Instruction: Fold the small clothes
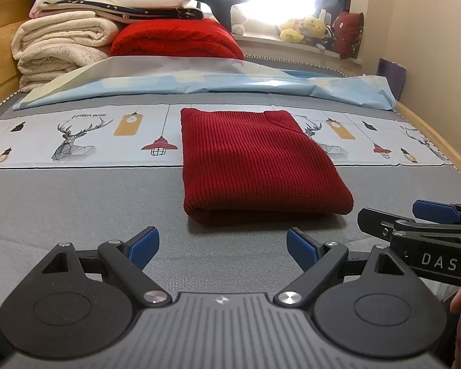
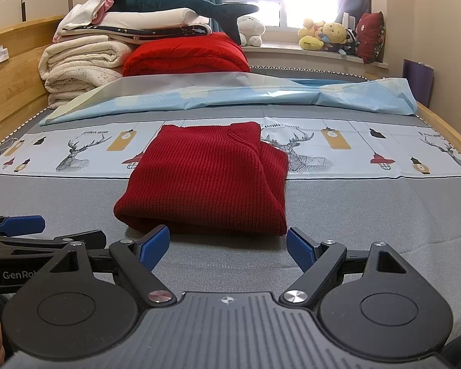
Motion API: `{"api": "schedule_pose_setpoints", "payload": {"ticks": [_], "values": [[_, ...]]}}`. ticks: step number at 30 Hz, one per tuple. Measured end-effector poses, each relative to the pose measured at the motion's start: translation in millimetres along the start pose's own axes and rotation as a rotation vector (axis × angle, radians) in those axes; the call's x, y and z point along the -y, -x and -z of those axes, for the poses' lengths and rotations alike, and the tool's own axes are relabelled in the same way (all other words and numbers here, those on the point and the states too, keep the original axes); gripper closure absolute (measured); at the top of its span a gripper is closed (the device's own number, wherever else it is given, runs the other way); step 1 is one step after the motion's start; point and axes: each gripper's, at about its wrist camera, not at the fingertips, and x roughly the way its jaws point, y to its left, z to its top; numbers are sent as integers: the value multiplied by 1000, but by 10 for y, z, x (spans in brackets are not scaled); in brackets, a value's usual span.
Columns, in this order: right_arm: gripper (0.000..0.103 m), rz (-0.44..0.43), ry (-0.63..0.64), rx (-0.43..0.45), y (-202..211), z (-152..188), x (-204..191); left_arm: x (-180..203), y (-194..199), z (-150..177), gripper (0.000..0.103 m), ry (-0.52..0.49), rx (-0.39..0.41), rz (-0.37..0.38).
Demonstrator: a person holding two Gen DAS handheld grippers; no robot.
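on the bed [image 1: 76,203] just ahead of both released claws, left claw [image 1: 222,247] and right claw [image 2: 228,246], lies the folded red knit sweater [image 1: 255,166]: likely soft, thick, light, unslippery; pinch its near doubled edge.

Bare grey mattress surface [image 1: 76,203] lies open left and right of the folded dark-red knit sweater [image 1: 255,166], which blocks the centre. Left gripper [image 1: 222,247] and right gripper [image 2: 227,246], both spread wide, sit side by side near the sweater's front edge. Far end crowded: crumpled light-blue sheet [image 2: 230,98], stacked cream blankets [image 2: 80,67], red quilt [image 2: 184,53]. Wooden bed rail [image 2: 9,86] bounds the left.
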Motion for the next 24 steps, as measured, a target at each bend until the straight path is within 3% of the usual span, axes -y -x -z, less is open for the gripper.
{"api": "schedule_pose_setpoints", "payload": {"ticks": [24], "values": [[19, 1, 3, 0, -8, 4, 8, 5, -8, 3, 10, 3, -3, 2]]}}
